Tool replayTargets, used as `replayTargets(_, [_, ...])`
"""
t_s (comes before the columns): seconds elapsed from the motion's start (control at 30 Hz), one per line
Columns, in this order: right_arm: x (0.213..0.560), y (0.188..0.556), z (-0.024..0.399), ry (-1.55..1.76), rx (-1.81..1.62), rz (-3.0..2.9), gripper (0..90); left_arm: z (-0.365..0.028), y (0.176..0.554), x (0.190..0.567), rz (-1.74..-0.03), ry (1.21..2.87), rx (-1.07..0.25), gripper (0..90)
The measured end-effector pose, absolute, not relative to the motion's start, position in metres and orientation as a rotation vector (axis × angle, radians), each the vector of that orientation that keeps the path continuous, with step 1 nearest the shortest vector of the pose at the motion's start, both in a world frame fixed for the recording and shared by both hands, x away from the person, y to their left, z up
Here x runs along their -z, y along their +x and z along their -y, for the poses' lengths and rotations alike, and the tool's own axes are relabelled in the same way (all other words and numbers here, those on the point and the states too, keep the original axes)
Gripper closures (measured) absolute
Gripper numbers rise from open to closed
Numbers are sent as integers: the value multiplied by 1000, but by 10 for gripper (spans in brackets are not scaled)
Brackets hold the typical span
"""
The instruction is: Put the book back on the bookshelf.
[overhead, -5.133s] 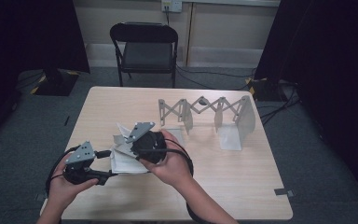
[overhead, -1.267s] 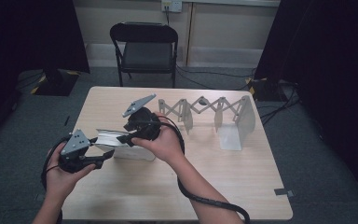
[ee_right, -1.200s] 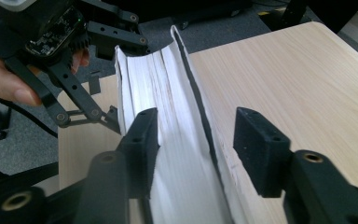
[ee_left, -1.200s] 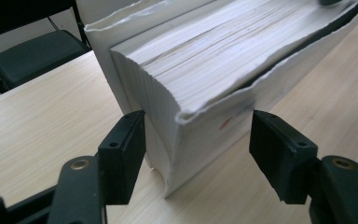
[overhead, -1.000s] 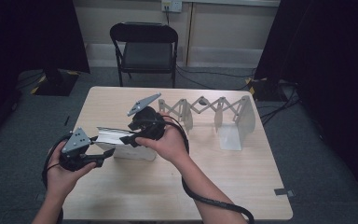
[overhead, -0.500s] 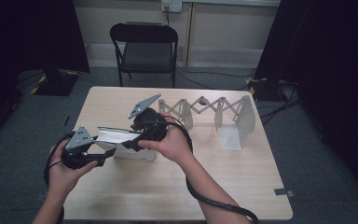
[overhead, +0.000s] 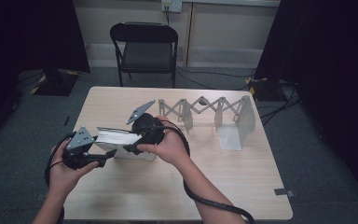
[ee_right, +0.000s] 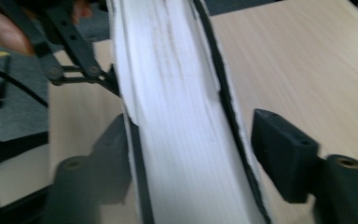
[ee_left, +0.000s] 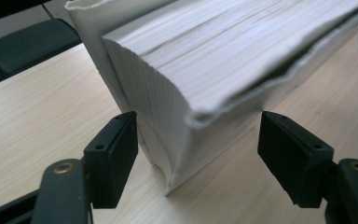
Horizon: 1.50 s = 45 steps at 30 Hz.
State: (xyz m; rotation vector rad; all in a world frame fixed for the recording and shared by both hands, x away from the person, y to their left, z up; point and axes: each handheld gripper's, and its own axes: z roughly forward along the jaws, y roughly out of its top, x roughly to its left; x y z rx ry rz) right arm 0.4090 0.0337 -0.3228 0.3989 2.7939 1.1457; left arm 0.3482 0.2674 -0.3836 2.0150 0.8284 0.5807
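On the near left part of the table (overhead: 242, 182) a thick white book (overhead: 119, 139) stands on its edge, its page block up, between the two grippers. The left gripper (ee_left: 196, 158) has just been opening: its jaws flank the book's near corner, both pads clear. The right gripper (ee_right: 191, 154) straddles the other end; its jaws have just been closing, the right pad clear, the left pad's contact impossible to tell.

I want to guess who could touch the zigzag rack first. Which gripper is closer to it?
Right. The right gripper is at the book's end just beside the rack; the left gripper is at the book's far end.
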Motion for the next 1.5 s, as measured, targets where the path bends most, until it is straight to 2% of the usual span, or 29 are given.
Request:
replayTargets(0.27, [322,409,-39,396,-1131,-2746,433,-274,344,391,-841,2018,-585,250])
replayTargets(0.43, [322,410,-40,456,-1128,-2725,451,-280,341,402,-864,2057,-530,225])
replayTargets(1.2, [317,419,-43,546,-1060,-2760,448,-276,350,468,-904,2149,-353,192])
replayTargets(1.5, [314,422,-45,610,-1028,-2769,484,-276,351,478,-913,2156,-349,185])
